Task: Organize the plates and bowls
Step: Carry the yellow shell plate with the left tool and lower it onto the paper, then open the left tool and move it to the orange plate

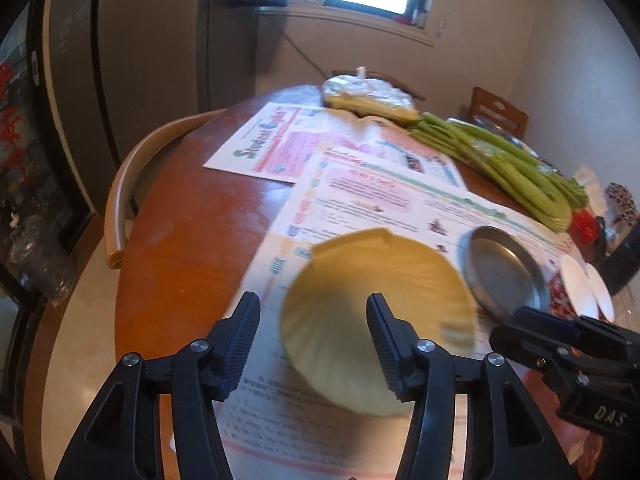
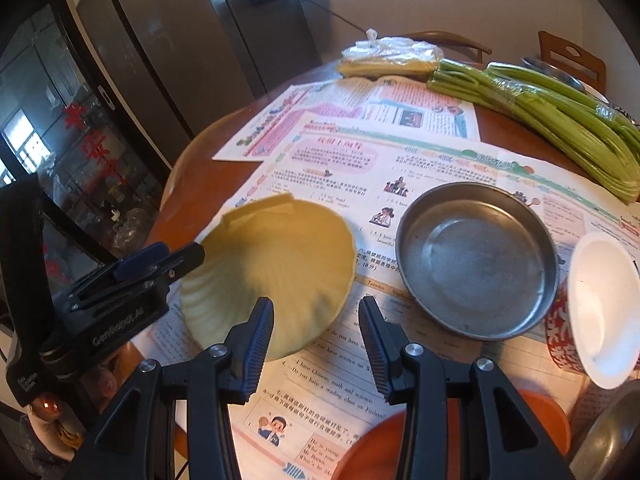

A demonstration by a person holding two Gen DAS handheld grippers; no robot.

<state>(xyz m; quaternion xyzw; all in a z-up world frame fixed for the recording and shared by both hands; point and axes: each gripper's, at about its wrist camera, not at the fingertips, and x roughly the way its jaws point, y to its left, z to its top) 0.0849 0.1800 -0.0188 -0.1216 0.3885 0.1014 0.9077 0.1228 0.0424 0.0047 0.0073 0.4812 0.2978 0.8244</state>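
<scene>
A yellow shell-shaped plate (image 1: 376, 304) (image 2: 276, 272) lies on newspaper on the round wooden table (image 1: 180, 248). My left gripper (image 1: 313, 300) hovers over its near side, open, pads clear of it; in the right wrist view its tip (image 2: 194, 256) sits at the plate's left rim. My right gripper (image 2: 316, 303) hangs above the plate's near right edge, jaws apart with nothing between them, and shows at the right (image 1: 520, 320) in the left wrist view. A steel bowl (image 2: 476, 260) (image 1: 504, 272) stands right of the plate. A white bowl with red pattern (image 2: 604, 308) leans further right.
An orange plate (image 2: 360, 452) lies under my right gripper, with a metal rim (image 2: 612, 440) at the lower right corner. Celery (image 2: 560, 120) and a plastic bag of food (image 2: 388, 60) fill the table's far side. Chairs (image 1: 120, 200) surround it.
</scene>
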